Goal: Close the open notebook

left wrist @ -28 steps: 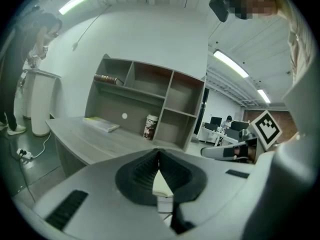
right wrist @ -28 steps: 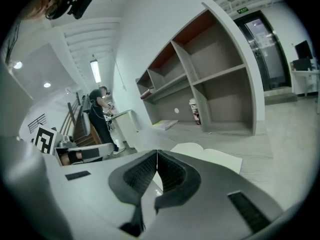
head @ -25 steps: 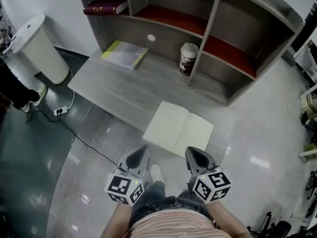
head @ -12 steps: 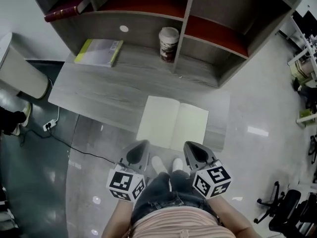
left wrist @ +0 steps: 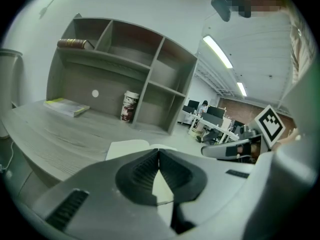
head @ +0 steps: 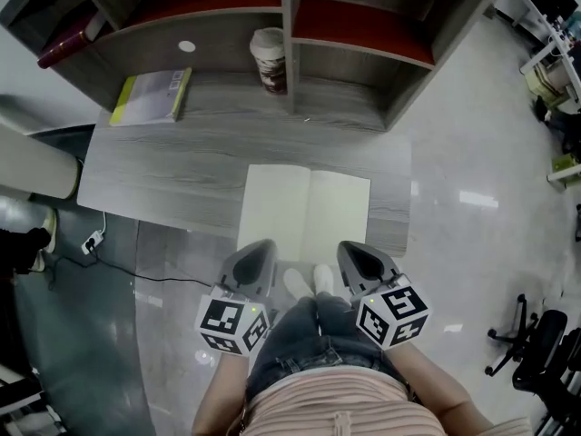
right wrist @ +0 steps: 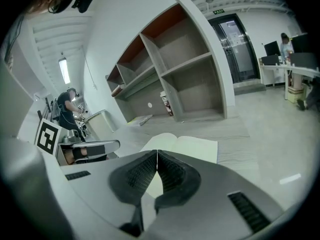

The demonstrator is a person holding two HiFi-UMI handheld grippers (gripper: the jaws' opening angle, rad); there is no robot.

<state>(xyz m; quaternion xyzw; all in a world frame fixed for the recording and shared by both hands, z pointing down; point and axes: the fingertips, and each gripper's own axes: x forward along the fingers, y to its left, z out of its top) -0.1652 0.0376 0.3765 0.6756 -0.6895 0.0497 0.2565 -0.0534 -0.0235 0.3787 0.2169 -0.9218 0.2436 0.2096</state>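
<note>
An open notebook (head: 304, 211) with blank cream pages lies flat at the near edge of the grey wooden desk (head: 163, 175). It also shows in the left gripper view (left wrist: 131, 146) and the right gripper view (right wrist: 187, 145). My left gripper (head: 255, 248) hovers just short of the notebook's near left corner, jaws shut and empty (left wrist: 158, 153). My right gripper (head: 356, 250) hangs by the near right corner, likewise shut with nothing in it (right wrist: 157, 154). Neither touches the pages.
A shelf unit (head: 290, 25) stands at the desk's back with a paper cup (head: 270, 60) in front of its divider. A yellow-green book (head: 152, 95) lies at the back left. A white bin (head: 32, 162) and a floor cable (head: 136, 266) are to the left.
The view has swung so the desk now sits square in front. Both grippers have come forward and lower toward the notebook's near edge. Their jaws stay shut.
</note>
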